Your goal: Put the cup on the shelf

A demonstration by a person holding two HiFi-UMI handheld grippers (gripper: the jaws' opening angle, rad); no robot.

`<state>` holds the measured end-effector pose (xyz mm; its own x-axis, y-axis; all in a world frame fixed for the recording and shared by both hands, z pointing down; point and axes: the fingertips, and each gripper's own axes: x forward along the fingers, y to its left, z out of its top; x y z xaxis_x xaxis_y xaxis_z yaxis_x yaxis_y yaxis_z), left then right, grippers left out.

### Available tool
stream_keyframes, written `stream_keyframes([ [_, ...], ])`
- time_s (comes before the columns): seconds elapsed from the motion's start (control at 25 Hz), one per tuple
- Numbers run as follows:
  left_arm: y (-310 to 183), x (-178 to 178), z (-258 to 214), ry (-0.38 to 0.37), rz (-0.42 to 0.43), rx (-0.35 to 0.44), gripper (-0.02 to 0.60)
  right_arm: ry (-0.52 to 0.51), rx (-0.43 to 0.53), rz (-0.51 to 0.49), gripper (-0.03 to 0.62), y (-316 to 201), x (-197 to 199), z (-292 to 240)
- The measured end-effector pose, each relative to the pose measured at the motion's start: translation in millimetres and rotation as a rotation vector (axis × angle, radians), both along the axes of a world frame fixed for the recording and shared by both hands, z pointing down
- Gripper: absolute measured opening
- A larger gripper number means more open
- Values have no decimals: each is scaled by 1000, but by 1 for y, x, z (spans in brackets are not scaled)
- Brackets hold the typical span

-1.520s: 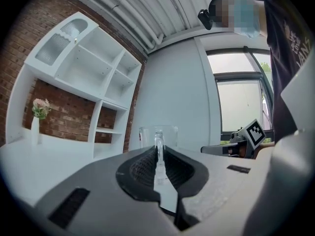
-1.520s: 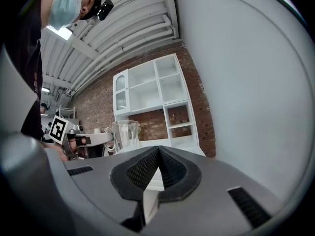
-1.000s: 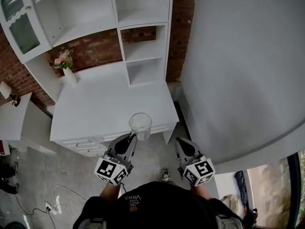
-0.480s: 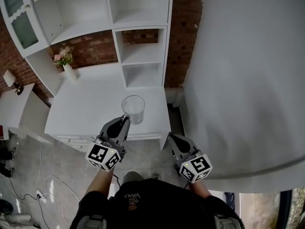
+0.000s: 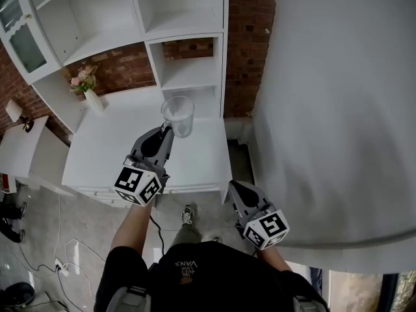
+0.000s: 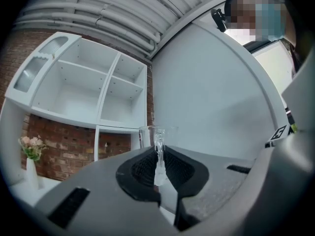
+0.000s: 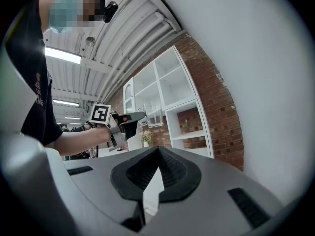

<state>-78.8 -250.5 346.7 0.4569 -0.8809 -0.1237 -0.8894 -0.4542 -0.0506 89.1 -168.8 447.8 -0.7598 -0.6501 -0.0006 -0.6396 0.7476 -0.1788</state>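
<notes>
A clear glass cup (image 5: 177,116) hangs upright in the air over the white counter (image 5: 117,148), just in front of the small lower shelf bays (image 5: 188,73). My left gripper (image 5: 166,131) is shut on the cup's handle; in the left gripper view the glass (image 6: 158,149) stands pinched between the black pads. In the right gripper view the cup (image 7: 153,115) shows raised beside the white shelf unit (image 7: 170,90). My right gripper (image 5: 233,188) hangs low at the right beside the counter's corner, shut, with nothing between its pads (image 7: 147,173).
A white vase of pink flowers (image 5: 88,88) stands at the counter's back left against the brick wall. A glass-door cabinet (image 5: 19,25) is at the far left. A large white wall panel (image 5: 338,109) fills the right. Cables lie on the floor (image 5: 39,265).
The left gripper has carried the cup up and forward from the counter's front edge toward the lower shelf bays. The right gripper has barely moved.
</notes>
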Motion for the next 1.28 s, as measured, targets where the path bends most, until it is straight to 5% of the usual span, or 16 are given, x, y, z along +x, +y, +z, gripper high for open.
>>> stream_keyframes([
  [0.48, -89, -18, -63, -15, 87, 56, 25, -3, 30, 50, -5, -52, -26, -9],
  [1.28, -222, -54, -174, -51, 119, 145, 25, 17, 67, 51, -5, -135, -98, -22],
])
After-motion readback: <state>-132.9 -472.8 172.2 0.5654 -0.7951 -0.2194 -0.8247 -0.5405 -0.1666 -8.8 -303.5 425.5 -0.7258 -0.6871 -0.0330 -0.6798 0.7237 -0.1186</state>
